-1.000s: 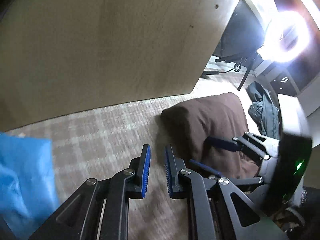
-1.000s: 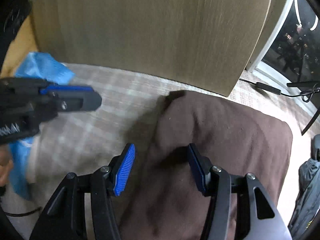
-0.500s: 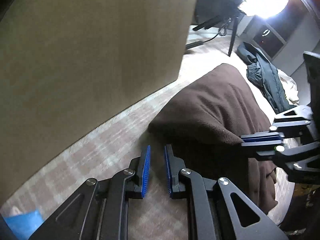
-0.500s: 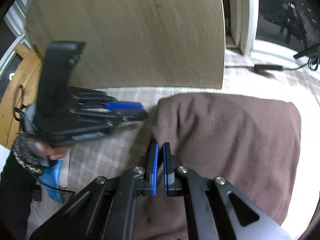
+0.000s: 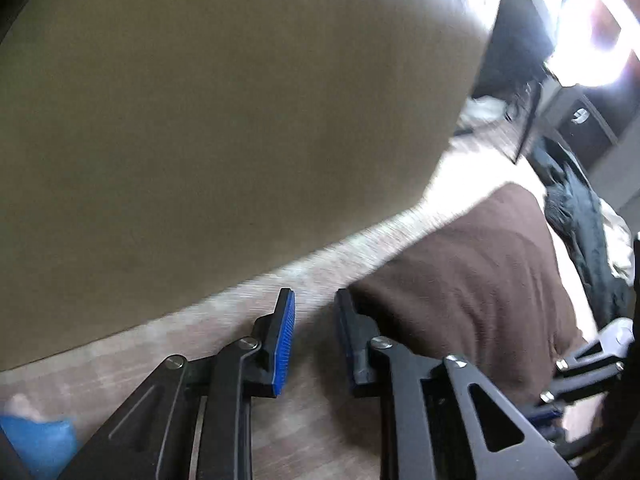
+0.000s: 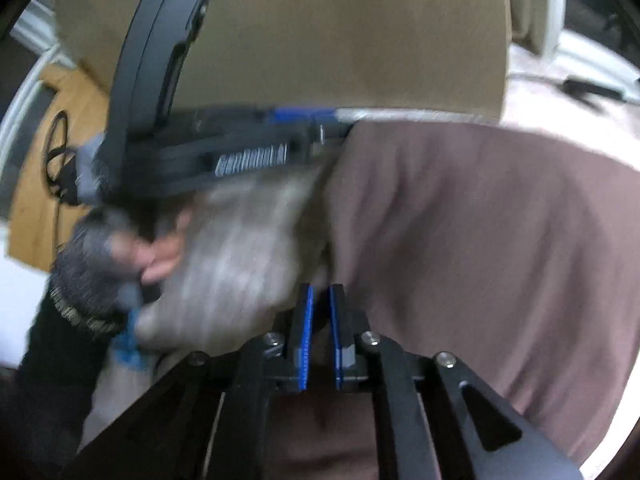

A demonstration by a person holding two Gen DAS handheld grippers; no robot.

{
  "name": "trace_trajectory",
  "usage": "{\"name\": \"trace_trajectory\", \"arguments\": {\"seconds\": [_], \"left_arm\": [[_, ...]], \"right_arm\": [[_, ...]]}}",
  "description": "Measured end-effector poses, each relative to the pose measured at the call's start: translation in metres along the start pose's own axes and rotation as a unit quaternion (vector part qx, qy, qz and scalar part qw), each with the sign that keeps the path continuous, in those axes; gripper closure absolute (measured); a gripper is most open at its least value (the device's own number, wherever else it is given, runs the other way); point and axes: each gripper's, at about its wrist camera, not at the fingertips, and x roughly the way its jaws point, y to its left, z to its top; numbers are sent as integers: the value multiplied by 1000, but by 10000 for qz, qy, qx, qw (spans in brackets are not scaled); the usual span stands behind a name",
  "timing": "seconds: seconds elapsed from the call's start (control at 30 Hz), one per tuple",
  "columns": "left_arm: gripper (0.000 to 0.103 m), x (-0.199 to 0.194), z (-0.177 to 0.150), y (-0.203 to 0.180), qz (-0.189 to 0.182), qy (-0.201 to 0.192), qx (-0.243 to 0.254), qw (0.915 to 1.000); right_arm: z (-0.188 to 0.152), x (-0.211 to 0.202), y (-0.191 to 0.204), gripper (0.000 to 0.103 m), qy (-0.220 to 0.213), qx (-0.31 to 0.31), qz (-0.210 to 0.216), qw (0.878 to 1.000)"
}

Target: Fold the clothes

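The brown garment [image 6: 480,240] lies folded on the checked carpet [image 5: 224,340]. The right gripper [image 6: 320,300] hangs over its near left edge, jaws easing apart, nothing clearly pinched. The left gripper [image 5: 314,312] sits just beside its corner, opening, empty

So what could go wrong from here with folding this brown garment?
1. The right tool sits at the brown garment's edge with its jaws opening. The fabric that seems to lie between them could slip out.
2. The left tool, jaws also opening and empty, is over the checked surface beside the garment's corner. Closing there might miss the cloth.
3. Both tools crowd the same edge, so they could collide.
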Motion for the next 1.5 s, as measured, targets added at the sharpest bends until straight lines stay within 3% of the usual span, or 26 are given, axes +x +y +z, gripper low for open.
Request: {"name": "trace_trajectory", "arguments": {"seconds": [0.03,0.1,0.2,0.27,0.3,0.37,0.43,0.5,0.57,0.63,0.7,0.73,0.87,0.9,1.03,1.13,1.3,1.37,1.5], "left_arm": [[85,-7,-1,6,35,-38,-93,9999],[85,-22,-3,9,-167,-86,-167,9997],[85,-33,-10,-10,-1026,-58,-56,9947],[83,-29,-15,-29,-1510,53,83,9885],[80,-22,-17,-40,-1381,90,264,9900],[72,5,-21,-47,-595,407,489,9962],[71,15,-22,-41,-459,641,257,9966],[74,-6,-22,-42,-282,368,288,9985],[74,-28,-24,-47,-317,117,340,9989],[74,-37,-23,-50,-594,24,226,9980],[72,-30,-23,-59,-963,103,98,9953],[72,-21,-23,-65,-973,166,131,9950],[72,11,-32,-76,-579,531,147,9968],[74,11,-34,-76,-559,542,81,9969],[74,-36,-51,-81,-617,327,77,9975],[72,-58,-74,-103,-874,308,131,9956],[72,-55,-129,-144,-1381,588,88,9886],[72,-35,-157,-152,-1114,916,170,9894],[72,-42,-171,-151,-896,865,96,9922]], "right_arm": [[-4,-8,-1,92,-52,-52,77,9999],[-10,-34,-10,92,-389,-169,-251,9988],[-7,-62,-35,92,-842,-193,-854,9926],[-2,-66,-55,92,-887,-58,-914,9918],[-1,-60,-63,92,-815,-62,-973,9919],[1,-42,-77,89,-613,-123,-1122,9917],[3,-42,-86,90,-394,-115,-916,9949],[1,-79,-92,89,-869,-116,-908,9920],[1,-111,-104,89,-1341,-43,-1126,9845],[10,-124,-124,89,-1525,120,-1355,9789],[21,-110,-137,89,-1454,134,-1384,9796],[27,-101,-142,89,-1401,129,-1384,9803],[40,-50,-172,89,-746,450,-1454,9855],[38,-55,-168,89,-775,423,-1518,9844],[9,-113,-144,89,-1255,191,-1428,9816],[-35,-141,-114,86,-1322,101,-1294,9827],[-113,-121,-89,84,-1003,254,-1091,9886],[-137,-101,-88,84,-704,389,-1000,9917],[-154,-91,-84,84,-370,116,-1327,9904]]}}
